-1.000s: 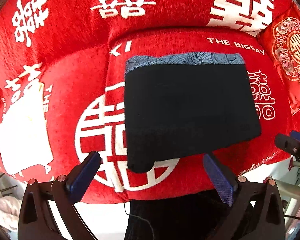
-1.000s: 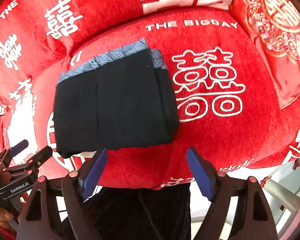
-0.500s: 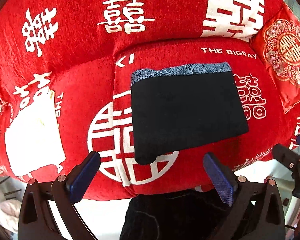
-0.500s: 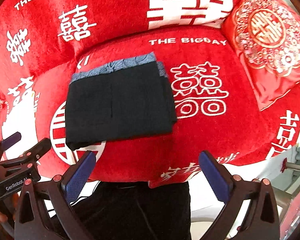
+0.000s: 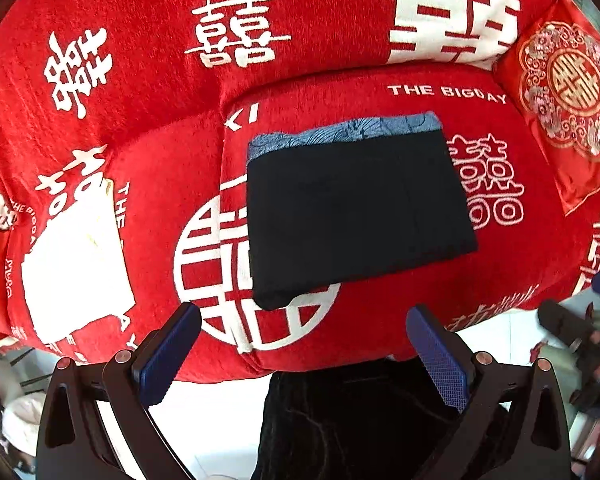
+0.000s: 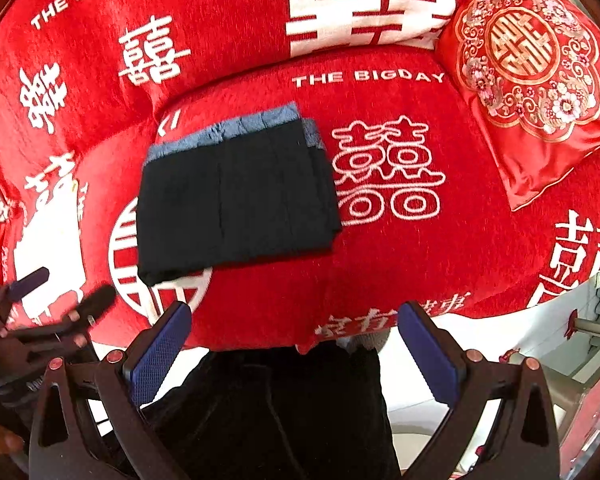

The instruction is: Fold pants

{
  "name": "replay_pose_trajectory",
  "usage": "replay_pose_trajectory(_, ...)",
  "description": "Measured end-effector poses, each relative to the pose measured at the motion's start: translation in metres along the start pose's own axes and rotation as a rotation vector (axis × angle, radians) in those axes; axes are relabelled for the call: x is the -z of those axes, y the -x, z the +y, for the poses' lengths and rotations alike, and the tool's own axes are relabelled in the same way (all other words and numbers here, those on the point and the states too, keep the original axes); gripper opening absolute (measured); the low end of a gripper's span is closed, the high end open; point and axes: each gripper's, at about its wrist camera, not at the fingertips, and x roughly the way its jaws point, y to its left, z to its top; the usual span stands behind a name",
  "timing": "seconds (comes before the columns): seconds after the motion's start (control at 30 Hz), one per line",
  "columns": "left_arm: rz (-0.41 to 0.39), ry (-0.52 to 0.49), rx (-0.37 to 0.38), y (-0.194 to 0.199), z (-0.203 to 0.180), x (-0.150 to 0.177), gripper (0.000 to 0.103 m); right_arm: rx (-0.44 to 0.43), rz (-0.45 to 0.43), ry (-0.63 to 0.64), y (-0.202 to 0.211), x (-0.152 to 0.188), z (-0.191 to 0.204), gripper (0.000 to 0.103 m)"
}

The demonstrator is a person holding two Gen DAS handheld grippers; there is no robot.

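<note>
Basically final step: pants [image 5: 356,212] lying folded in flat dark rectangle on red sofa seat [image 5: 400,320]. Left gripper [image 5: 300,354] and right gripper [image 6: 292,350] both hanging spread wide above, gripping nothing. Next likely needing only clear retreat, no regrasp.

Folded pants [image 5: 356,208] on sofa seat [image 5: 380,320], cushion [image 5: 568,92] right.

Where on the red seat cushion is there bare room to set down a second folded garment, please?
Free: the stretch between the folded pants and the embroidered pillow, and the front strip of the seat cushion below the pants. Left of the pants the cushion soon ends at a seam.
</note>
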Motion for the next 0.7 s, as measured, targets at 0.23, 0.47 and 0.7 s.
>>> replay_pose_trajectory(0.23, 0.055, -0.018, 0.009, -0.006, -0.019, 0.003, 0.103, 0.009, -0.004, 0.008, 0.002, -0.001, -0.013, 0.103)
replay_pose_trajectory(0.47, 0.085, -0.039, -0.001, -0.006, -0.021, 0.002, 0.103, -0.003, -0.006, -0.032, -0.001, -0.002, -0.017, 0.103)
replay_pose_trajectory(0.7, 0.131, -0.057, -0.011, -0.015, -0.021, 0.003, 0.103, 0.001, -0.007, -0.040, -0.001, -0.003, -0.013, 0.103)
